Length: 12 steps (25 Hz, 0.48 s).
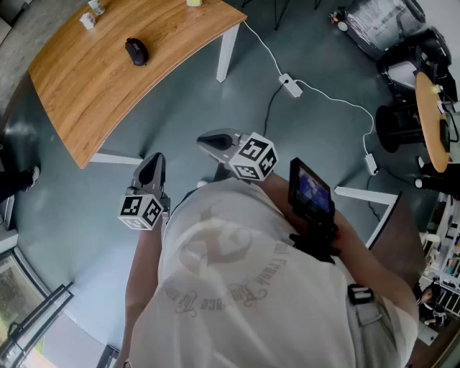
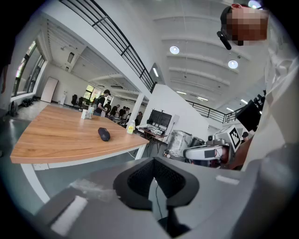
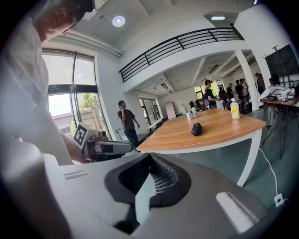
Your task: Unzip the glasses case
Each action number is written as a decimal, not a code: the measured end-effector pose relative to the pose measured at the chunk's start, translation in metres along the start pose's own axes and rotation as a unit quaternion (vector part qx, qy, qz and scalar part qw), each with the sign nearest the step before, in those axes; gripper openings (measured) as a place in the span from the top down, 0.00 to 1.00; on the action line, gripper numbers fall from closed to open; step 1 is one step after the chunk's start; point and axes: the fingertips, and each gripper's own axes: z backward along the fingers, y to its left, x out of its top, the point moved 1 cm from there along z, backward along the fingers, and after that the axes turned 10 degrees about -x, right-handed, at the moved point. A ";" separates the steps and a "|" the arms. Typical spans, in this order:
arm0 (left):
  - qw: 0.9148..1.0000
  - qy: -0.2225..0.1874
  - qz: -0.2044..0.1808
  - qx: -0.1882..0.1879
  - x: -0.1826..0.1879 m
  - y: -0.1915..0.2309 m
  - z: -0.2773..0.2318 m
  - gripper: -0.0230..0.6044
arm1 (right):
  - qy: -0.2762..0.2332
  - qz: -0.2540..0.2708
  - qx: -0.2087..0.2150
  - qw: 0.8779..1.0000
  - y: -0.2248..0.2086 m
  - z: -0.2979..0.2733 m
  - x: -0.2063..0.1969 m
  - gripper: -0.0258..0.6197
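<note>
The glasses case (image 1: 136, 50) is a small dark oval pouch lying on the wooden table (image 1: 86, 79) at the upper left. It also shows as the dark case (image 2: 104, 134) in the left gripper view and as the dark case (image 3: 196, 129) in the right gripper view. Both grippers hang over the floor close to the person's body, well short of the table. My left gripper (image 1: 153, 164) is shut and empty, as its own gripper view (image 2: 154, 183) confirms. My right gripper (image 1: 210, 141) is also shut with nothing between the jaws (image 3: 146, 181).
A yellow-capped bottle (image 3: 235, 111) and small cups (image 1: 90, 14) stand at the table's far side. A white power strip (image 1: 291, 85) with cables lies on the grey floor. Chairs, a round table (image 1: 431, 122) and equipment crowd the right. Several people stand in the background.
</note>
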 end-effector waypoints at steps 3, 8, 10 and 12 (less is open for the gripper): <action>1.000 0.007 0.006 -0.009 -0.011 -0.018 -0.010 0.96 | -0.002 -0.012 -0.007 1.000 -0.006 0.018 -0.006 0.95; 0.999 0.031 0.015 -0.038 -0.023 -0.031 -0.026 0.96 | 0.000 -0.040 -0.039 0.998 -0.021 0.032 -0.018 0.95; 0.999 0.034 0.015 -0.034 -0.020 -0.025 -0.031 0.96 | 0.003 -0.044 -0.035 0.998 -0.029 0.024 -0.017 0.95; 0.999 0.038 0.017 -0.030 -0.018 -0.019 -0.038 0.96 | 0.006 -0.048 -0.031 0.998 -0.038 0.018 -0.017 0.95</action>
